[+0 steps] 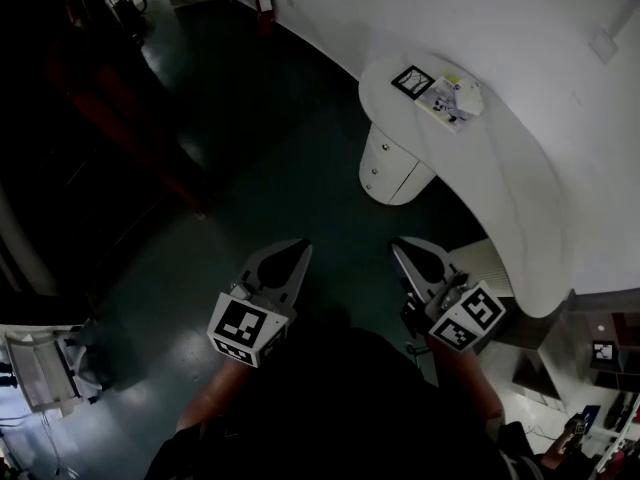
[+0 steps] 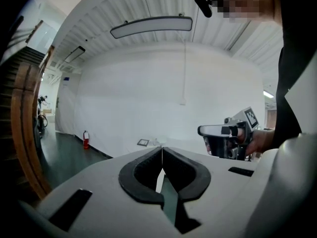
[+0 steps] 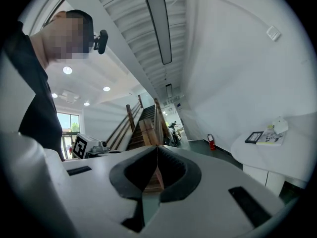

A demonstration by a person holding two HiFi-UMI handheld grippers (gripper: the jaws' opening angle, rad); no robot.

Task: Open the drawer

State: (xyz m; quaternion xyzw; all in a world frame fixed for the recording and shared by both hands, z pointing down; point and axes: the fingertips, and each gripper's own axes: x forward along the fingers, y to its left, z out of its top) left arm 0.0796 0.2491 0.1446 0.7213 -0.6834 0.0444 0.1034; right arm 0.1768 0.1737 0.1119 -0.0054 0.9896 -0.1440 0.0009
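A white drawer unit (image 1: 392, 173) with a rounded front and small knobs stands under the curved white desk (image 1: 520, 178), some way ahead of both grippers. The right gripper view shows it below the desk edge (image 3: 262, 175). My left gripper (image 1: 300, 248) is held low over the dark floor, its jaws shut and empty (image 2: 162, 150). Beside it my right gripper (image 1: 397, 246) is also shut on nothing (image 3: 157, 148). Both point toward the desk and touch nothing.
On the desk lie a framed marker card (image 1: 412, 81) and some papers (image 1: 450, 98). A red fire extinguisher (image 1: 263, 3) stands by the white wall. A wooden staircase (image 3: 143, 128) rises at the left. A white cart (image 1: 40, 368) stands at the lower left.
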